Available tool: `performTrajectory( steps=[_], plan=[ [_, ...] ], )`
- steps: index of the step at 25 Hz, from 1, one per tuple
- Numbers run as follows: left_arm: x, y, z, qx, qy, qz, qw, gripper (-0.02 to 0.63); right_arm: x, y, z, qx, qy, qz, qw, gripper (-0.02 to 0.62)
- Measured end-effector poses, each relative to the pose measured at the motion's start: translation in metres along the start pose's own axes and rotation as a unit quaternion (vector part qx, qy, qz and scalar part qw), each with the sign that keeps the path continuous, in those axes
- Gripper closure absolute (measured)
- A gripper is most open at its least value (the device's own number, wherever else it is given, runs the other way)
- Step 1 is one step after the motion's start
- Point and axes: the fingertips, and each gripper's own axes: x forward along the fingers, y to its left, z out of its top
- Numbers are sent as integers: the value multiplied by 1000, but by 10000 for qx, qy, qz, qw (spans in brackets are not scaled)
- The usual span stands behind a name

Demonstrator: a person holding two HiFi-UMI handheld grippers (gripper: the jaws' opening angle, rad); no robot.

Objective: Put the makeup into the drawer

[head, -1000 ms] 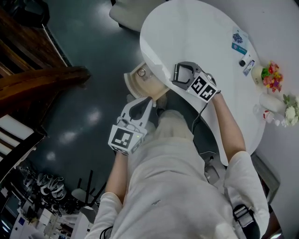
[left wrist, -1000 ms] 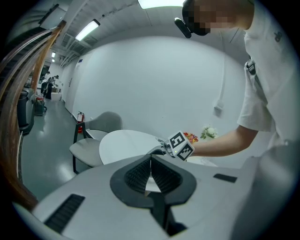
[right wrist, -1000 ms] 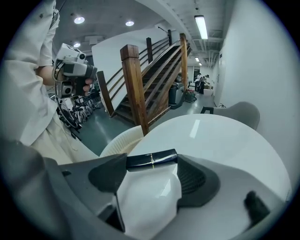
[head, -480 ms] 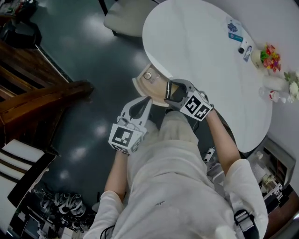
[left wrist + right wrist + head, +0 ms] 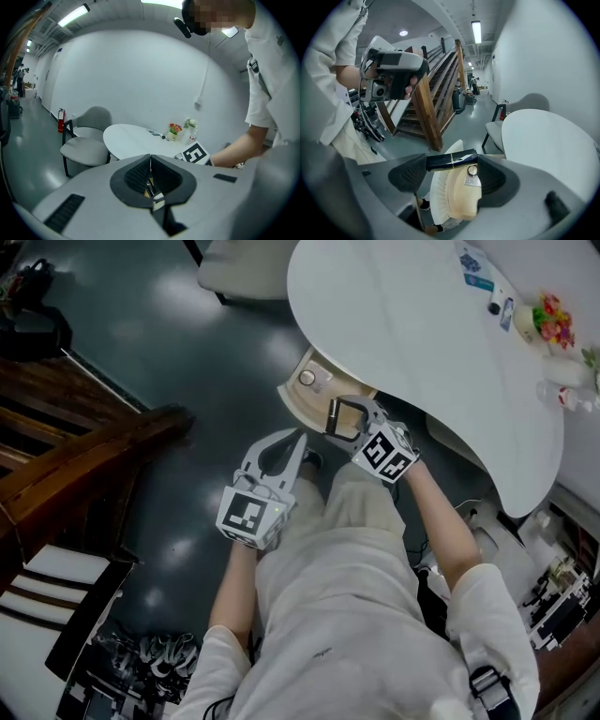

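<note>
makeup (image 5: 451, 161): black, gold band | drawer (image 5: 459, 201): beige | table (image 5: 422, 324): white | chair (image 5: 86, 145): grey | floor (image 5: 187, 352): dark grey

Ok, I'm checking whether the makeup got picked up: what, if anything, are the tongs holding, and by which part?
The right tongs hold a black makeup tube lengthwise, one pad on each end. The left tongs are shut and empty.

drawer (image 5: 298, 402) open, front part clear from above; table (image 5: 403, 315) edge overhangs rear.
</note>
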Motion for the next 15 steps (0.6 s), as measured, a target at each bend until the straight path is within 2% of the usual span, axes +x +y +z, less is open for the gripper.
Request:
performTrajectory(
  steps=[6,15],
  plan=[
    [0,15,-12,12,24,-79,10000,595,29,-15,-21,252,70,-435,9987,253],
    [3,38,-33,-20,125,-166,9998,595,76,-41,-54,466,462,-644,9958,254]
  ],
)
